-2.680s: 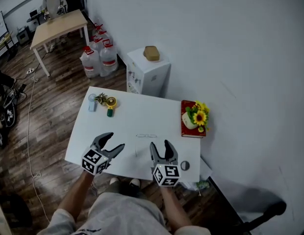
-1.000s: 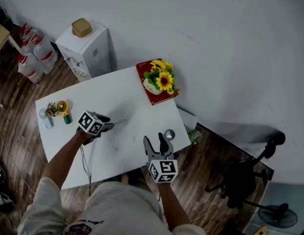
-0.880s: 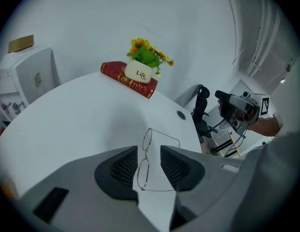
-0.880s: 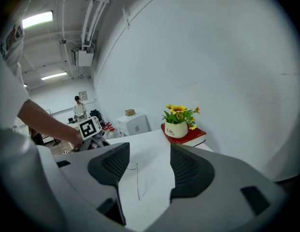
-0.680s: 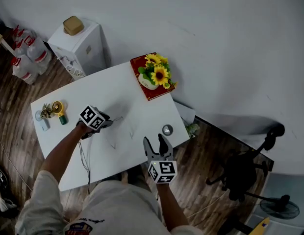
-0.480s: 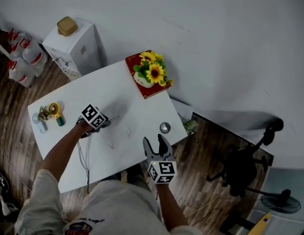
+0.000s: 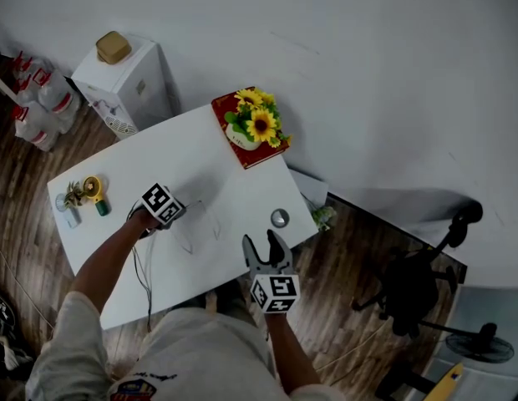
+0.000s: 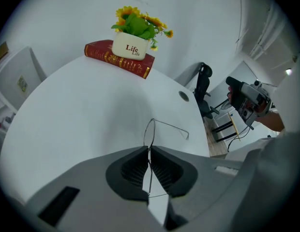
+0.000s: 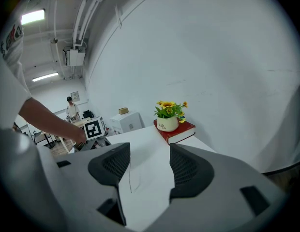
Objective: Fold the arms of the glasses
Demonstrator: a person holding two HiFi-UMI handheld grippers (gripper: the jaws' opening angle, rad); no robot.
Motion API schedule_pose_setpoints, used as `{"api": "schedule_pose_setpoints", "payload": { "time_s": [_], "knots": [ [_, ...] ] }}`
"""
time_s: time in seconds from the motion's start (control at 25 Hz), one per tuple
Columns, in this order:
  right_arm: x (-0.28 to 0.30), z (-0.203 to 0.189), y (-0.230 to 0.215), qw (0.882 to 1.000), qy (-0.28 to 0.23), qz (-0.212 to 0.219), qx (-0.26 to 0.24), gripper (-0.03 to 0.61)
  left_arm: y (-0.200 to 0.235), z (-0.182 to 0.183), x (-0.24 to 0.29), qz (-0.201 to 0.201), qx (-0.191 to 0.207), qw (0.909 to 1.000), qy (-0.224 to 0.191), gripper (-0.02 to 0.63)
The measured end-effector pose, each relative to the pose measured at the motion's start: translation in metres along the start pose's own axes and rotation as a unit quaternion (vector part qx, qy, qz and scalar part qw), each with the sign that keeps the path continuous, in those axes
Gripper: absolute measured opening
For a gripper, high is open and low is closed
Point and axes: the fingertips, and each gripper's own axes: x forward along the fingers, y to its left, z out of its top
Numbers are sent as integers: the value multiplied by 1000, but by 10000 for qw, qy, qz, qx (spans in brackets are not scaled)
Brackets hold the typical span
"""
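Right claw hangs at the 6 o'clock edge of the white surface, jaws wide apart, nothing between them. Past it, toward 10 o'clock, the left claw is tilted down with its jaws closed on the thin wire glasses, pinching the frame. The glasses are around mid-surface, with one arm standing out from the frame. A small round metal thing sits at 3 o'clock by the edge. Small yellow and green bits are at 9 o'clock. Farthest, at the 12 o'clock corner, is a red book with a white sunflower pot on top.
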Motion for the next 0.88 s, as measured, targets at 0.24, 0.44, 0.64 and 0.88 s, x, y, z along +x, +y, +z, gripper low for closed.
{"api": "schedule_pose_setpoints", "payload": {
  "time_s": [0.24, 0.44, 0.64, 0.88],
  "knots": [
    [7, 7, 19, 9994, -23, 330, -112, 242, -1, -7, -22, 69, -425, 9982, -409, 18],
    [13, 11, 41, 9973, 4, 720, -122, 242, 9, -15, -59, 274, -1207, 9863, -1086, 18],
    [17, 6, 72, 9924, 177, 1221, 17, 241, 25, -27, -99, 708, -1974, 9604, -1834, 17],
    [35, -25, 120, 9784, 626, 1870, 616, 239, 39, -58, -128, 902, -3026, 9192, -2353, 17]
  ]
}}
